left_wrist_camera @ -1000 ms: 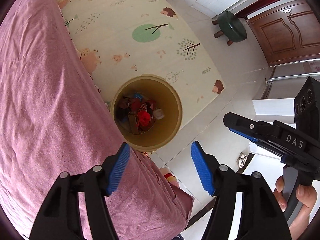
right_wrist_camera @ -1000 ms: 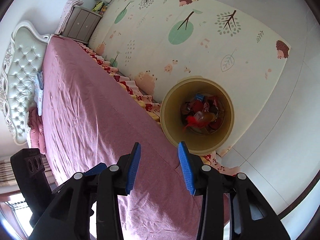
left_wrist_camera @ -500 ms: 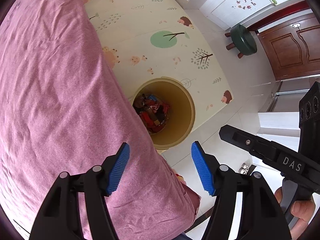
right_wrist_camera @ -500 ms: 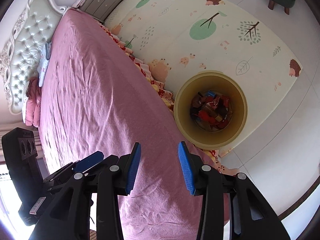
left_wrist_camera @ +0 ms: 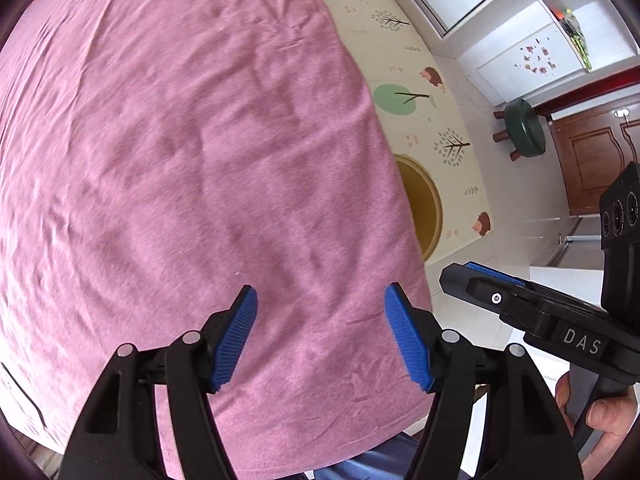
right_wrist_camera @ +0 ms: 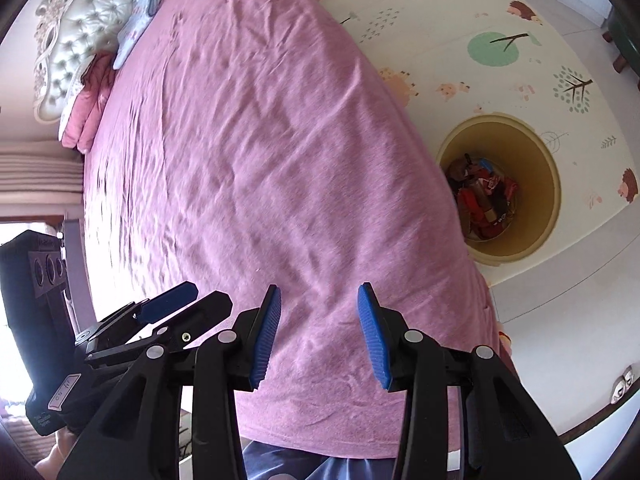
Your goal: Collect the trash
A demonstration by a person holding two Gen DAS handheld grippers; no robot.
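Hovering over the pink bedspread (left_wrist_camera: 192, 152), the left gripper (left_wrist_camera: 320, 336) is standing wide open, its jaws having just been opening, with nothing between them. The right gripper (right_wrist_camera: 318, 334) is also hanging open and empty above the bedspread, its blue pads set closer together. The yellow bin (right_wrist_camera: 532, 148) is sitting on the patterned play mat (right_wrist_camera: 460, 12) just beside the bed, holding red and dark trash (right_wrist_camera: 486, 200).
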